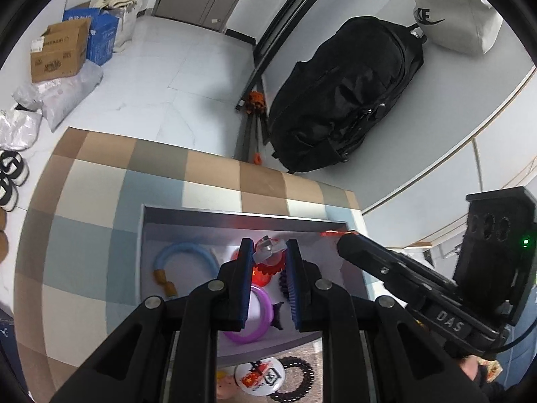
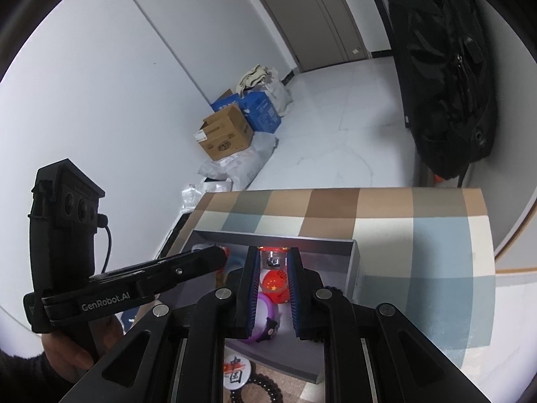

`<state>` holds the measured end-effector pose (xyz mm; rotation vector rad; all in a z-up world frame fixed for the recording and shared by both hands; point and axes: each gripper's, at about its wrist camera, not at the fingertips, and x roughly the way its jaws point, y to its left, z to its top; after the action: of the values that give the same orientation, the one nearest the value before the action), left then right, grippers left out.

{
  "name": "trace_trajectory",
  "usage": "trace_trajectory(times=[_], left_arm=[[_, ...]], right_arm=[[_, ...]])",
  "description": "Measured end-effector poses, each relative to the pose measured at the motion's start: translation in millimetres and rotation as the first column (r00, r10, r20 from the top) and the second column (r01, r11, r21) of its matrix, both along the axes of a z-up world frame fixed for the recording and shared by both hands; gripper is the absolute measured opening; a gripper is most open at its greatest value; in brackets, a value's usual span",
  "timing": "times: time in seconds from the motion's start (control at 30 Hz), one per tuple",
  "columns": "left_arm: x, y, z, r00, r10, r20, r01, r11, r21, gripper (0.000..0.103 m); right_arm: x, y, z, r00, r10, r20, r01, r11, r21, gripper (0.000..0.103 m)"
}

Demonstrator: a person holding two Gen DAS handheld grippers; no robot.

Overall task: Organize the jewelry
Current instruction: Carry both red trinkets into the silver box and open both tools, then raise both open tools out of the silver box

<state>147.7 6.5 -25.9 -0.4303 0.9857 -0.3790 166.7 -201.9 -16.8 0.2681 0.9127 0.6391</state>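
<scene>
A grey open box (image 1: 235, 217) sits on the checked table. Inside lie a blue ring bracelet (image 1: 183, 258), a purple ring (image 1: 260, 319), a red round badge (image 1: 265, 270) and a dark comb clip (image 1: 284, 282). My left gripper (image 1: 266, 252) holds a small silver metal clip (image 1: 266, 251) between its tips above the red badge. My right gripper (image 2: 273, 262) hovers over the same box (image 2: 352, 252) with a small silver piece (image 2: 273, 261) between its tips; the red star badge (image 2: 275, 285) and purple ring (image 2: 263, 315) lie below. In front of the box lie a white badge (image 1: 258, 377) and black bead bracelet (image 1: 302, 381).
The right gripper body (image 1: 419, 285) reaches in from the right in the left wrist view. A black backpack (image 1: 345, 100) leans on the wall beyond the table. Cardboard boxes (image 1: 60, 50) and bags stand on the floor at left. The table's far edge (image 1: 235, 158) is close behind the box.
</scene>
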Motion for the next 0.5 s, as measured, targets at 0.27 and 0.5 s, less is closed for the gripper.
trace_trajectory(times=[0.27,0.5], left_arm=[[-4,9,7,0.999,0.034,0.023,-0.032,0.997,-0.071,0.06],[-13,2,13,0.998,0.047,0.034,-0.048,0.999,0.025,0.06]], right_arm=[[-7,-11,14,0.998,-0.028,0.059,0.025,0.999,0.041,0.052],[-10,-21,17,0.992,-0.104,0.071,0.104,0.995,0.005,0.103]])
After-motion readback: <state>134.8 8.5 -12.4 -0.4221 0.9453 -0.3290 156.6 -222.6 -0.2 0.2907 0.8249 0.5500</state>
